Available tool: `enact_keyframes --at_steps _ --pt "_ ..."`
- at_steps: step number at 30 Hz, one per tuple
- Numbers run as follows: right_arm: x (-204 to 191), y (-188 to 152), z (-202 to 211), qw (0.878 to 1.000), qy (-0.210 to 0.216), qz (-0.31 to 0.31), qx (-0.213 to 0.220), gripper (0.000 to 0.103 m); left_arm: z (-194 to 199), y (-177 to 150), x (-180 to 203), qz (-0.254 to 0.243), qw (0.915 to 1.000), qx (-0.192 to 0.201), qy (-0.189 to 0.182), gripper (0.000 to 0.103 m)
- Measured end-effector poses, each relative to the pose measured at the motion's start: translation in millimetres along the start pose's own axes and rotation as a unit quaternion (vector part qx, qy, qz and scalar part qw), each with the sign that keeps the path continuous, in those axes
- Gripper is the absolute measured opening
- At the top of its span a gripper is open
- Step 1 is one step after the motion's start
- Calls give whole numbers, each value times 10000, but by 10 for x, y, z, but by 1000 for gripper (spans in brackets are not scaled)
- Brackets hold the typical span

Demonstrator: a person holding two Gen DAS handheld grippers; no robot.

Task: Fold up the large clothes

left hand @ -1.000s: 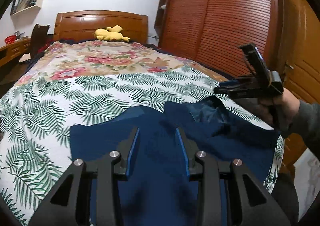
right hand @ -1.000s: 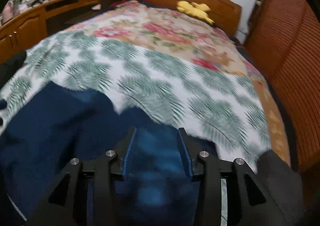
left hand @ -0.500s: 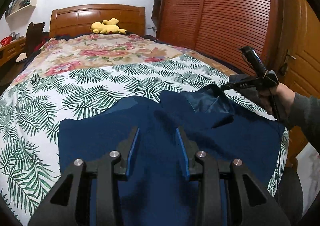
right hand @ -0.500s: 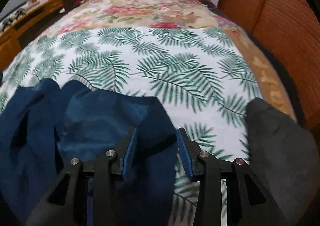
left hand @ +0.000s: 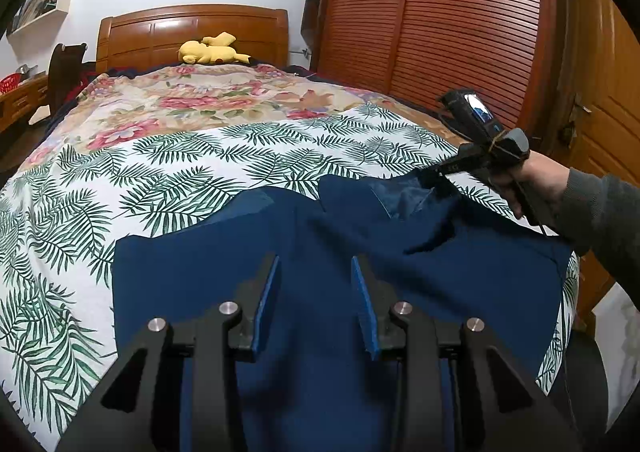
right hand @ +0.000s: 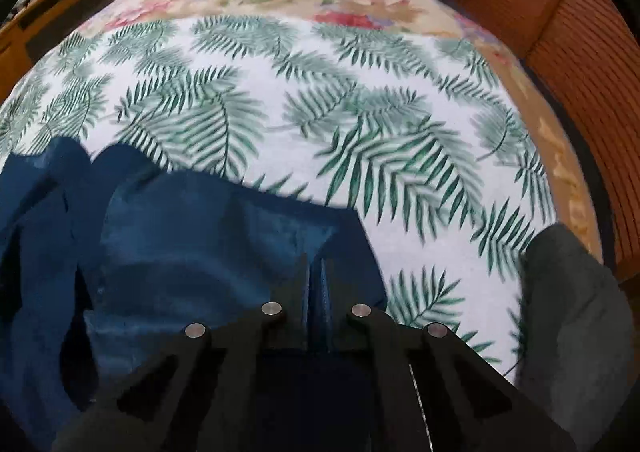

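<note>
Nearest us, our left gripper (left hand: pixel 314 284) hovers with its blue pads apart over the dark blue fabric garment (left hand: pixel 312 252), gripping nothing. The garment lies spread at the near end of the palm-leaf patterned white bedsheet (left hand: pixel 160 172), from 6 o'clock up to centre. Our right gripper (right hand: pixel 316 276) has its tongs pinched together on the garment's turned-up edge, at 3 o'clock in the left wrist view. To fold well, we judge we should lift that edge low and carry it toward 9 o'clock, keeping the cloth taut. Farther off, a yellow plush toy (left hand: pixel 210 50) rests at 12 o'clock. The right gripper bears small writing, too tiny to read
</note>
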State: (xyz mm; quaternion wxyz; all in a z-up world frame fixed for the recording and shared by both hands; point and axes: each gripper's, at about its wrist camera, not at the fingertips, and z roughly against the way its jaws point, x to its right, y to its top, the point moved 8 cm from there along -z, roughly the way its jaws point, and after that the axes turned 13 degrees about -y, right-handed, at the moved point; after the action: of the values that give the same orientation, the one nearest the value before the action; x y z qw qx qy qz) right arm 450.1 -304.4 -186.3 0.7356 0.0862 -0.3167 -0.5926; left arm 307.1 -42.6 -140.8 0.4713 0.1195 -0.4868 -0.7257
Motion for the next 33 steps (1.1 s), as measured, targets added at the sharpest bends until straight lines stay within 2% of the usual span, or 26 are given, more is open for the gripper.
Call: enact_keyframes --at_steps 6,14,16,20,25,29,33 --pt "349 366 20 9957 -584 -523 485 1 -11 -25 -24 20 10000 -39 14 34" --pt "881 449 -155 9818 -1395 -1258 285 1 -1 -32 -21 10 10000 -56 68 34" --pt "940 421 -102 9817 -1246 -1405 318 5 13 -27 -12 -2 10000 -40 87 34" --pt "871 328 161 9862 -885 -1268 594 31 83 6 19 -35 9999 42 109 34" --pt "586 163 393 9912 -438 -1035 701 33 166 44 78 -54 9999 116 109 34" --pt "68 82 609 9953 161 -581 756 33 233 57 111 -85 9997 171 149 34" --pt "-466 85 775 9940 646 -241 848 33 277 55 105 -85 9995 188 218 34"
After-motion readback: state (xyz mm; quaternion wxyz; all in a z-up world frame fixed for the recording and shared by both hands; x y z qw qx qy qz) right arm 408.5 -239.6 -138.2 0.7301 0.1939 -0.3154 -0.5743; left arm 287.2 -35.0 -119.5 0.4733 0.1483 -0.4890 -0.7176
